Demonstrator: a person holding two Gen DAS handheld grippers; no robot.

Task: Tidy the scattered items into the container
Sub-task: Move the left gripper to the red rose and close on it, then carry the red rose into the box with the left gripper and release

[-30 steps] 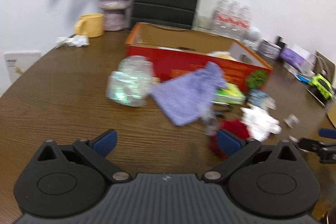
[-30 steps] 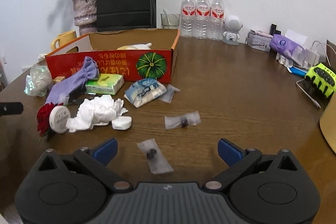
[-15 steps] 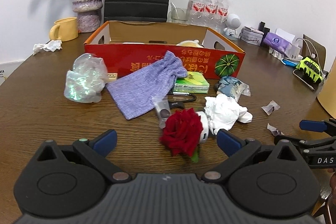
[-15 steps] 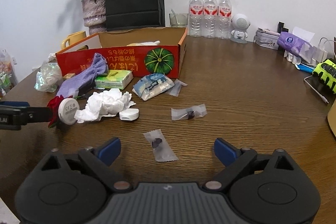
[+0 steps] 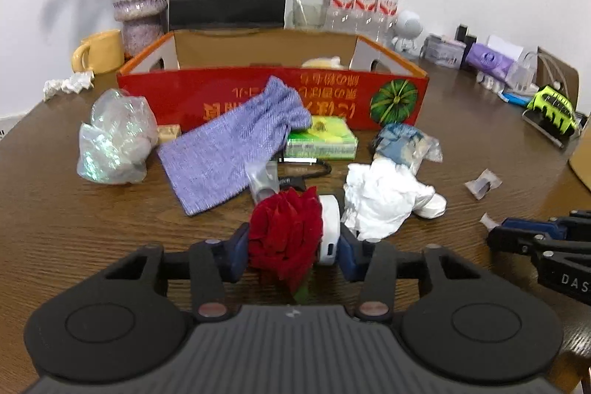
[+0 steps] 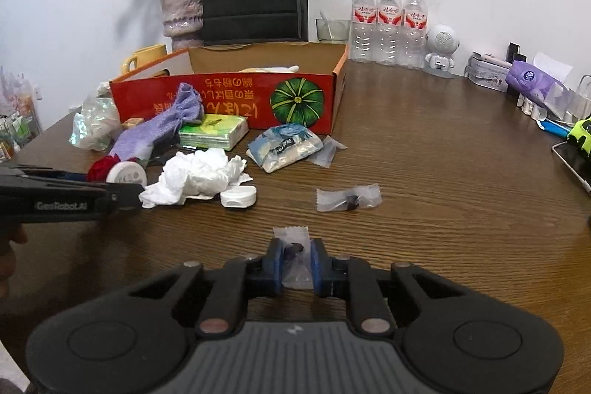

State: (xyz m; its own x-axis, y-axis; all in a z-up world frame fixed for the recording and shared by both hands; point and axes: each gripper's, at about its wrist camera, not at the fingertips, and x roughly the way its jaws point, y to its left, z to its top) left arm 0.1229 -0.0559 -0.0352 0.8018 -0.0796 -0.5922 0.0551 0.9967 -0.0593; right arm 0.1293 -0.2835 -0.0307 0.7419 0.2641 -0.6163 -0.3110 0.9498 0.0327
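progress: early, most clutter lying outside the red box (image 5: 273,91) on the bench (image 6: 443,172) | left gripper (image 5: 291,248) closing around red rose (image 5: 284,231) and white disc (image 5: 330,228) | right gripper (image 6: 297,263) clamping clear sachet (image 6: 295,246)

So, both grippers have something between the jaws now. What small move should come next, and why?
Probably lift both a little off the table. The left gripper has just closed on the red rose and white round case, the right gripper on the small clear packet; both items still lie short of the red box.
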